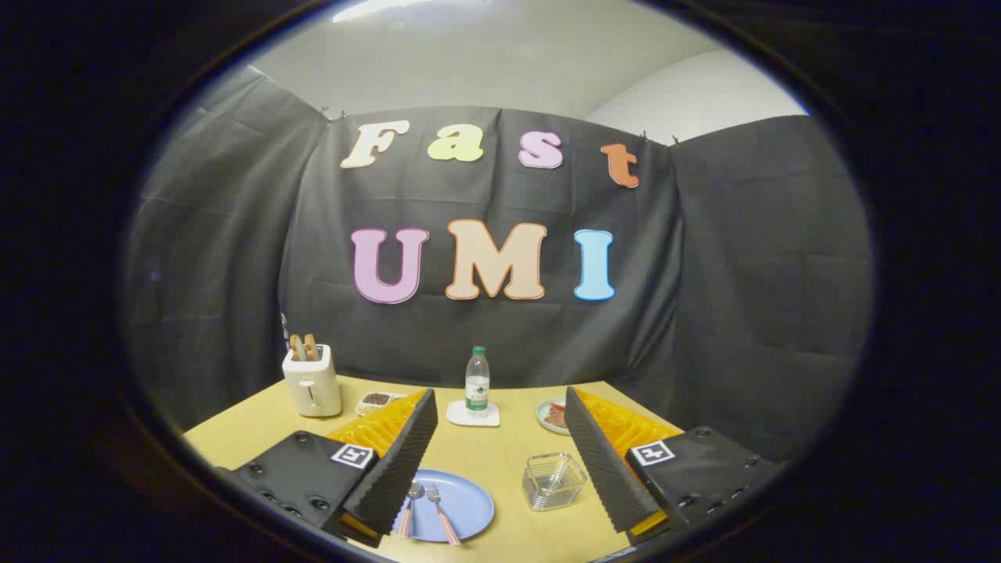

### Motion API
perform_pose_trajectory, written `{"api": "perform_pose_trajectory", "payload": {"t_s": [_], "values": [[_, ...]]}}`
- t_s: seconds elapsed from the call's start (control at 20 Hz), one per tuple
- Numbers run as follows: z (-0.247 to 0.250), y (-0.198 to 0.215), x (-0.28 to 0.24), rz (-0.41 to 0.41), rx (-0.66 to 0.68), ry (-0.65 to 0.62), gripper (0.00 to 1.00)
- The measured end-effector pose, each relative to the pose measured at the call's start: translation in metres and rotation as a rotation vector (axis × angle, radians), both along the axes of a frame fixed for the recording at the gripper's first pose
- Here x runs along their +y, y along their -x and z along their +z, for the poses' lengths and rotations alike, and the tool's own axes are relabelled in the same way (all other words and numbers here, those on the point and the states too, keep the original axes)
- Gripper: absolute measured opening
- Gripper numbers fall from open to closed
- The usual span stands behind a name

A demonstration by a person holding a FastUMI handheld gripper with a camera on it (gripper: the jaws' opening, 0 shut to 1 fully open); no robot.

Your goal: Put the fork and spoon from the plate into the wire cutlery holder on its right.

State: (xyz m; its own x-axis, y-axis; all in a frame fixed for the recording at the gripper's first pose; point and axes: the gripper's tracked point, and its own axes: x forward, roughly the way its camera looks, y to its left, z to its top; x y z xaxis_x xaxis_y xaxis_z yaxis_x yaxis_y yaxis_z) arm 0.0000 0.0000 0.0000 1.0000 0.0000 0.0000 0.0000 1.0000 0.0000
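A blue plate (468, 504) lies on the wooden table, just ahead of my left finger. On it rest a spoon (410, 504) and a fork (441, 514) side by side, both with pinkish handles; the left finger covers the plate's left edge. To the plate's right stands the wire cutlery holder (553, 480), with nothing visible inside it. My gripper (508, 461) hovers above the table, open wide, nothing between its fingers. The plate and holder both sit within the span of the two fingers.
Farther back on the table (508, 539) stand a cream toaster (311, 381) with bread slices, a small dish (377, 401) of dark bits, a water bottle (477, 381) on a white coaster, and a small plate (552, 414) with reddish food.
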Motion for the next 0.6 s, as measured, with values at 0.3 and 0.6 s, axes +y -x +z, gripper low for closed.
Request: {"api": "perform_pose_trajectory", "payload": {"t_s": [0.3, 0.6], "values": [[0.004, 0.009, -0.007, -0.032, -0.01, -0.02, 1.0], [0.001, 0.015, -0.019, -0.072, 0.001, -0.021, 1.0]]}}
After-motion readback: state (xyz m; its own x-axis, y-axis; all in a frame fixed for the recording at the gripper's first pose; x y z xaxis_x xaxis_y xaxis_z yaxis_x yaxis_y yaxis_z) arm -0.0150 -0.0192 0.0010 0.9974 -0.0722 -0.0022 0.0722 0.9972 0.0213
